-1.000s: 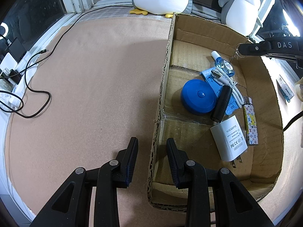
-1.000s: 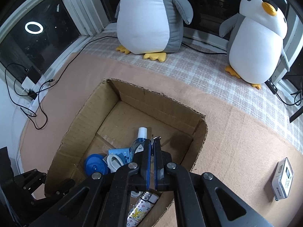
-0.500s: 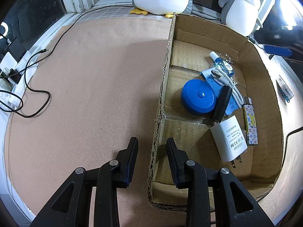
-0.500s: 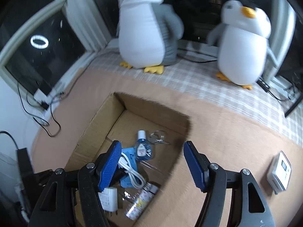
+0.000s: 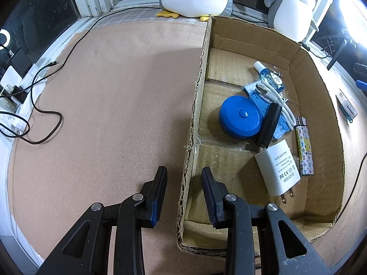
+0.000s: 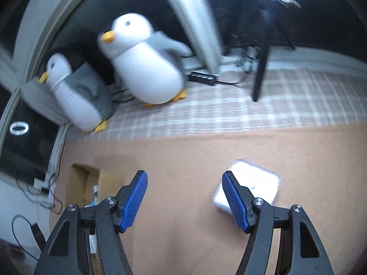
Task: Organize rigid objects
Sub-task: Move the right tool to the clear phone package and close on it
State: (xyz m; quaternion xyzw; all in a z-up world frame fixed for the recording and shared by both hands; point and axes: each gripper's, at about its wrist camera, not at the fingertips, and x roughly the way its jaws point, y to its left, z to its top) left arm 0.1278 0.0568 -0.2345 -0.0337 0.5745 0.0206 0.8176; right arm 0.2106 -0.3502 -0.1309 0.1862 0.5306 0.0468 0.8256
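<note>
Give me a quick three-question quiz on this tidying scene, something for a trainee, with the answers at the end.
1. Multiple choice: what stands between the fingers of the left gripper? A) the wall of the cardboard box; B) a blue round case; C) a black cable.
2. True or false: the white adapter lies on the table, outside the cardboard box.
3. Short answer: which small item lies on the table outside the box?

Key: 1 A. 2 False: the white adapter lies inside the box. 3 The white device.
</note>
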